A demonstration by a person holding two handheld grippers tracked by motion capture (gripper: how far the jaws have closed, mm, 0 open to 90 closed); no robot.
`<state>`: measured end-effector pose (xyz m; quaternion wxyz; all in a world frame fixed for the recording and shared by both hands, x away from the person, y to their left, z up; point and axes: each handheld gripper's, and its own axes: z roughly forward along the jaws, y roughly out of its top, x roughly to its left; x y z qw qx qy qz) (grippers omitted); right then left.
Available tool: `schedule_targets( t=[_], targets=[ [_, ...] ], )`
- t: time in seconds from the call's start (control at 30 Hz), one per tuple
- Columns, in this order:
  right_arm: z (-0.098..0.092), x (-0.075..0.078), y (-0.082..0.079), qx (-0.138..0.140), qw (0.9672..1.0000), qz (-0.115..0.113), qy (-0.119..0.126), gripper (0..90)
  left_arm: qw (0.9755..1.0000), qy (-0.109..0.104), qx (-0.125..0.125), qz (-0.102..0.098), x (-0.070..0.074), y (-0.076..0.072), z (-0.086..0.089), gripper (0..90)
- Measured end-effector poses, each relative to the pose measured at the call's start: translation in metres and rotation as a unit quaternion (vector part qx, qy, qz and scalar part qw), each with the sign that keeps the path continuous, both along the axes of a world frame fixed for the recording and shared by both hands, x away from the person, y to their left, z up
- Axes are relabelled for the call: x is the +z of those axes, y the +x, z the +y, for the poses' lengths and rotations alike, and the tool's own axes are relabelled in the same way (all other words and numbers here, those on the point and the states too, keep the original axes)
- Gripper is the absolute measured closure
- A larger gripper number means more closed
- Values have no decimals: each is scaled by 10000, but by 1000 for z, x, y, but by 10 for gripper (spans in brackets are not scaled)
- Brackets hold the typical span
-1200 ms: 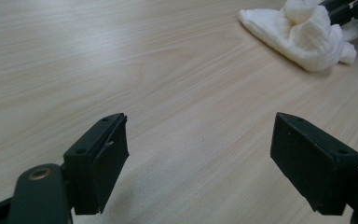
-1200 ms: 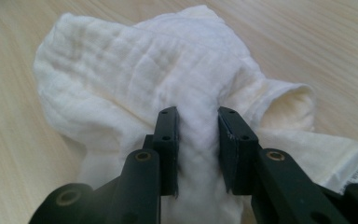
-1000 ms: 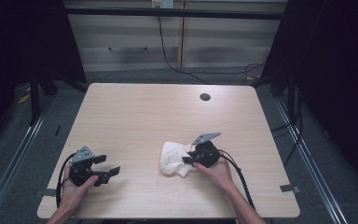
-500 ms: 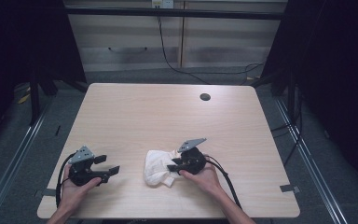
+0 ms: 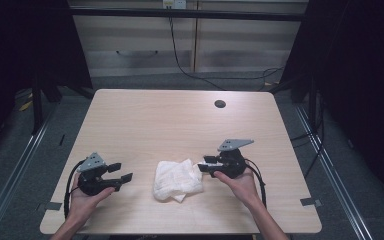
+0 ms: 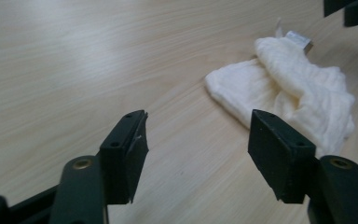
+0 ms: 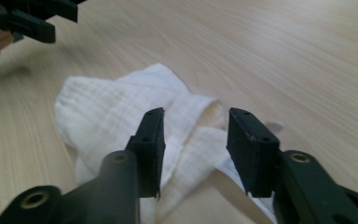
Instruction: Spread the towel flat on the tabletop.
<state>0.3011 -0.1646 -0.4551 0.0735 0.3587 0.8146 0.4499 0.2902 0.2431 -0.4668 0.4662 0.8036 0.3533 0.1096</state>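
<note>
A crumpled white cloth (image 5: 177,180) lies on the wooden table (image 5: 180,125) near its front edge, between my two grippers. My right gripper (image 5: 204,166) hovers at the cloth's right edge. Its jaws have just been opening, and in the right gripper view (image 7: 196,137) the cloth (image 7: 112,112) lies below and beyond them, with the pads off it. My left gripper (image 5: 121,171) rests to the left of the cloth and apart from it. Its jaws (image 6: 198,140) have just been closing with nothing between them, and they point at the cloth (image 6: 298,88).
A small dark round hole (image 5: 220,104) sits in the table top at the far right. A person's hands hold both grippers from the front edge. Cables trail from the grippers. Beyond the table are a cabinet (image 5: 190,45) and dark frames.
The right gripper carried the cloth left toward the front, then let go and drew back to the right and a little up. The left gripper stayed put, its jaws narrower.
</note>
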Motion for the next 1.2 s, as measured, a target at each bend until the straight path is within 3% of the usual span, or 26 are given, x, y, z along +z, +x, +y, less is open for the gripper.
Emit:
schedule_targets(
  t=[0.13, 0.27, 0.33, 0.43, 0.53, 0.6, 0.67, 0.83, 0.93, 1.03, 1.2],
  targets=[
    [-3, -12, -2, 48, 9995, 158, -283, 667, 9992, 73, -393, 4, 6, 2, -27, 441],
    [-2, -20, -1, 57, 9995, 216, -226, 677, 9971, 153, -743, 19, 7, 7, -59, 447],
    [0, -22, 0, 70, 9996, 225, -176, 677, 9961, 70, -866, 118, 2, 9, -72, 436],
    [4, -24, 3, 69, 9997, 174, -184, 641, 9948, 131, -979, 236, -7, 8, -80, 439],
    [6, -27, 8, -51, 9997, 114, -231, 591, 9925, 336, -1131, 312, -15, 6, -82, 572],
    [4, -30, 13, -181, 9995, 117, -214, 572, 9911, 535, -1183, 301, -19, 5, -83, 753],
    [3, -31, 17, -279, 9993, 134, -224, 554, 9905, 610, -1169, 388, -23, 6, -82, 804],
    [7, -36, 27, -133, 9995, 273, -132, 545, 9906, 650, -1127, 412, -27, 9, -83, 810],
    [16, -41, 26, 22, 9990, 317, -312, 533, 9896, 794, -1133, 397, -28, 8, -85, 811],
    [19, -45, 25, 47, 9984, 359, -434, 538, 9896, 782, -1136, 410, -30, 8, -85, 812],
    [19, -45, 22, 52, 9988, 286, -404, 751, 9897, 729, -1149, 445, -31, 7, -83, 812]
  ],
)
